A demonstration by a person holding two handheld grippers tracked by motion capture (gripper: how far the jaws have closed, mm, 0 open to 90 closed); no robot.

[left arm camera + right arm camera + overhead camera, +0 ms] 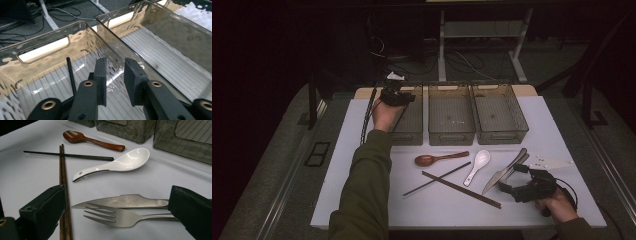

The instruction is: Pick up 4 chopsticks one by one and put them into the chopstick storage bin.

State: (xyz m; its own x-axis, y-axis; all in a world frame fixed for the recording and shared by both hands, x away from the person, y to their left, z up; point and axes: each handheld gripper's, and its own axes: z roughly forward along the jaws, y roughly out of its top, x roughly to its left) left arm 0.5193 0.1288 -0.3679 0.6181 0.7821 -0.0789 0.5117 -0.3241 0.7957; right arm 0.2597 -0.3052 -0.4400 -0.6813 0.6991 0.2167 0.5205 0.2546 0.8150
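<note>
Stage reached: sorting of cutlery from bench (552, 125) into bins, judged barely begun.

Far left: left gripper (398, 96) held over the left bin (409, 135). In the left gripper view, left gripper (113, 65) released, jaws parted by a narrow gap, nothing between the pads. Just left of the jaws, first black chopstick (71, 75) standing tilted inside the left bin (37, 65), lower end hidden behind the gripper body. Counted as delivered.

Far centre and far right: middle bin (451, 136) and right bin (502, 135), no cutlery discernible inside either.

Remaining on the bench, near side, left to right:
- wooden spoon (439, 158), just in front of the middle bin;
- second black chopstick (437, 178), lying across the brown chopsticks (462, 189);
- white spoon (477, 166), bowl toward the bins;
- knife (504, 172) and fork (517, 167), side by side and touching;
- white flat piece (549, 162), kind not determinable.

Near right: right gripper (512, 184) low over the bench, aimed at the knife and fork. In the right gripper view, right gripper (116, 191) released, jaws wide, knife (125, 200) and fork (120, 217) lying between them, pads not pressing on either.

Assessment: one item binned, all others outstanding. Probable next pickups: second black chopstick as the mate for the left bin; knife or fork on the right.
</note>
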